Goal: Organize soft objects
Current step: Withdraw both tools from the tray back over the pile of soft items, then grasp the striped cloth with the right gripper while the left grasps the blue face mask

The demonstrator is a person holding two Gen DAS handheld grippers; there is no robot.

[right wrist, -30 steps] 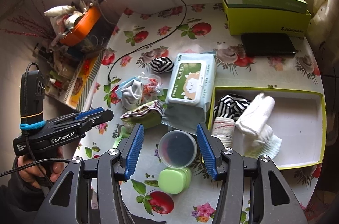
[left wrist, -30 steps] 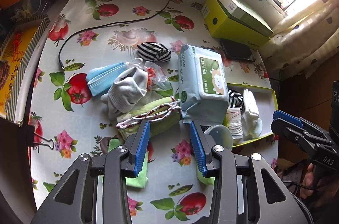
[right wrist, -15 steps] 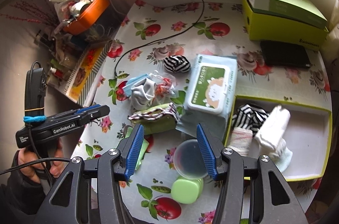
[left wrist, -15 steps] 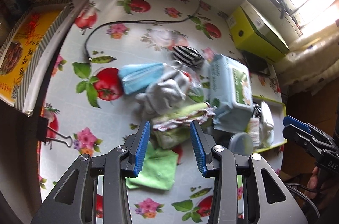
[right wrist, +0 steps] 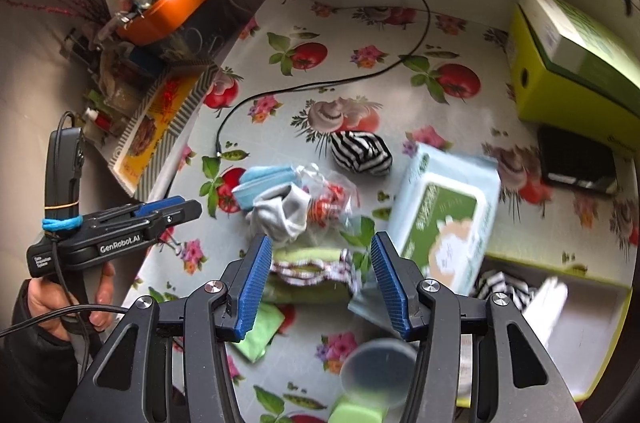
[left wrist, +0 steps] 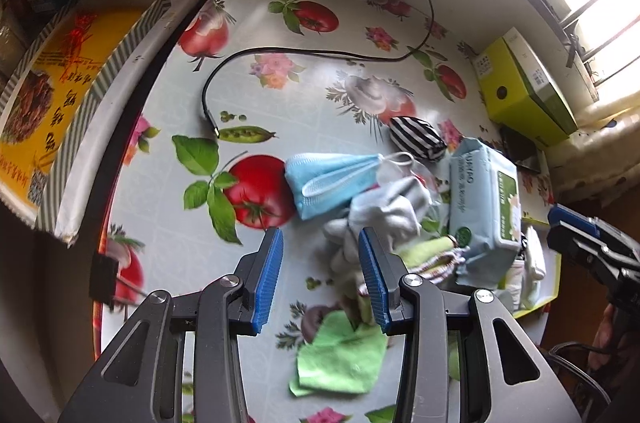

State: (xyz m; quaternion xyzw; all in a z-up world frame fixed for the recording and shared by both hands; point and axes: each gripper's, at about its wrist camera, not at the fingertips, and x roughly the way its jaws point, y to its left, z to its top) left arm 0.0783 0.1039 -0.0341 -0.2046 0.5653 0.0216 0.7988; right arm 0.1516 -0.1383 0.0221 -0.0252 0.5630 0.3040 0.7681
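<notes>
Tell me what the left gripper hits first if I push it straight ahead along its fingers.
Probably the grey cloth: it lies just ahead, nearer the right finger. The left gripper is open and holds nothing. The blue face mask lies just beyond. Depth is hard to judge here, so bare tablecloth might come first.

Two wrist views, looking down at the bench.
Left view is nearer; both share the mask and wipes.

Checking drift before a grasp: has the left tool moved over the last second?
Yes. The left tool swung left, away from the wipes pack; earlier it pointed at the green cloth roll beside that pack, now at the grey sock.
</notes>
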